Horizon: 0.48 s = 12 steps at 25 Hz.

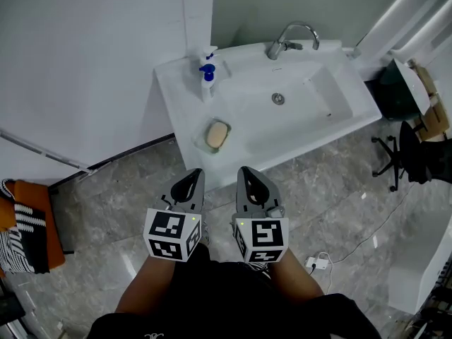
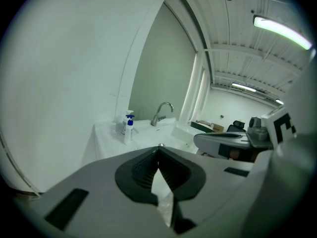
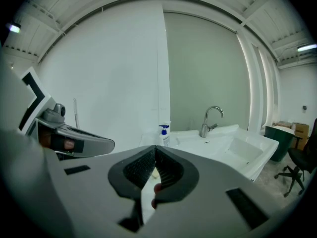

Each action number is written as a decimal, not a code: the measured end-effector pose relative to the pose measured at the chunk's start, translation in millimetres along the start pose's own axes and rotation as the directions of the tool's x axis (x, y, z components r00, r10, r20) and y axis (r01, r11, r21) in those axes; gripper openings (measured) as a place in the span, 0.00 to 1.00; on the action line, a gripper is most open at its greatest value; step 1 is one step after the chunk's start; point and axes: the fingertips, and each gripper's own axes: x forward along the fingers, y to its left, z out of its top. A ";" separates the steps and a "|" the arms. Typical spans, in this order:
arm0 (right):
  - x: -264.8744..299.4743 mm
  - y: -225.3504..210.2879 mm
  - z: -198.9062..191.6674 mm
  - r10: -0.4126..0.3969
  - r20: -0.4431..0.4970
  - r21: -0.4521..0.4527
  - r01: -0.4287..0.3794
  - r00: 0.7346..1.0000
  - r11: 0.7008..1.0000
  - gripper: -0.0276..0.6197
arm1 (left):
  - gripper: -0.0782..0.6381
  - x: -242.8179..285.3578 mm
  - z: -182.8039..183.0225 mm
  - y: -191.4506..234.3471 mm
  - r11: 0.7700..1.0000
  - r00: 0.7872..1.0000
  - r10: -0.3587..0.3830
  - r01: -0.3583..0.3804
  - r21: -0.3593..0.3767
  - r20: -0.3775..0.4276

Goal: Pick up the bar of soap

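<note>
Here's the pale tan oval bar of soap (image 1: 217, 134), lying in a small light dish (image 1: 209, 144) on the front left corner of the white ceramic washbasin (image 1: 318, 122), well short of the blue-topped pump bottle (image 1: 207, 76) and the chrome tap (image 1: 289, 37) behind it.

Both tools sit side by side low over the grey floor, well apart from the basin's edge. The left gripper (image 1: 191, 179) has its jaws pinched together with nothing in them, and the right gripper (image 1: 248, 175) is closed just the same, empty.

So the reach has not arrived, by my reading. To do it well, one gripper needs to spread its jaws before getting there. It should come in over the near rim and straddle the soap across its narrow width, squeezing gently, since a wet bar may squirt out.

Both forearms run forward, parallel and close together, noses tipped slightly down at the basin's front.
</note>
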 end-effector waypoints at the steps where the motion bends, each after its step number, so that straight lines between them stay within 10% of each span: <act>1: 4.0 -0.6 1.9 -0.001 0.001 0.008 0.001 1.000 1.000 0.05 | 0.12 2.1 2.7 2.1 1.000 1.000 -0.002 0.002 0.005 -0.001; 12: 41.7 7.0 14.1 -0.040 0.003 0.040 0.040 0.999 0.998 0.05 | 0.12 22.1 15.5 35.2 0.999 0.999 -0.039 0.039 0.011 -0.012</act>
